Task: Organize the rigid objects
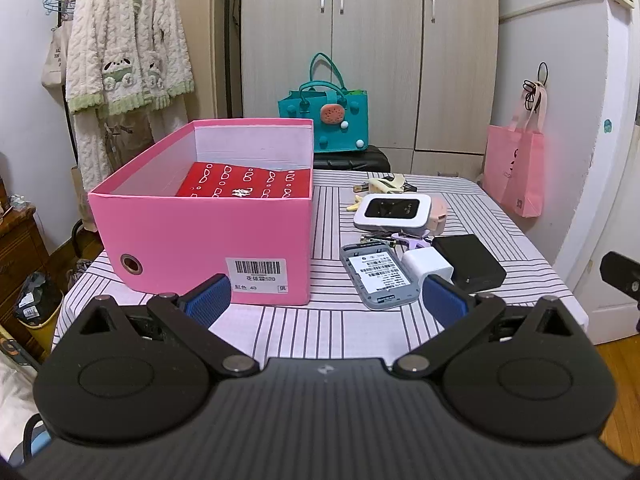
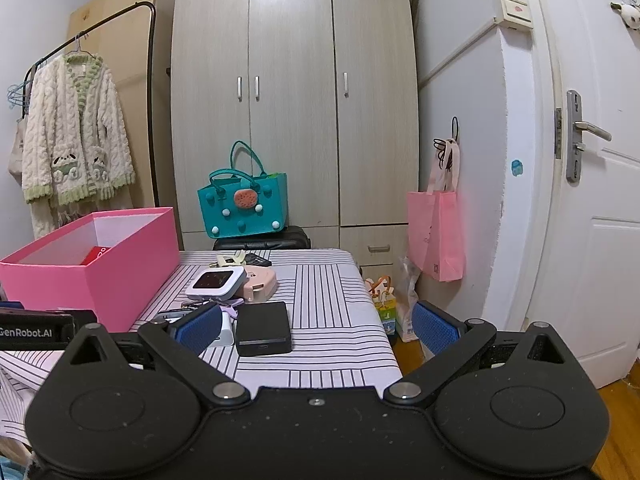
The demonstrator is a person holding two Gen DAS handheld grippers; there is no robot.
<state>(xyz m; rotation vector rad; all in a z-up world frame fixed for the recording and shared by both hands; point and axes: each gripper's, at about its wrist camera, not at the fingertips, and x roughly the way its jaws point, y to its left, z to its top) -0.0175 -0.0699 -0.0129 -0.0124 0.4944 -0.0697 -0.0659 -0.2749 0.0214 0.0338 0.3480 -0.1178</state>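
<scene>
Both claws hung released and empty, the left gripper [image 1: 326,300] and right gripper [image 2: 316,330] short of the black box [image 2: 263,328] and white charger [image 1: 427,266]. Beyond, gadgets crowded beside the pink box [image 1: 200,236]; a careless grab risked nudging neighbours off the table [image 2: 332,280].
</scene>
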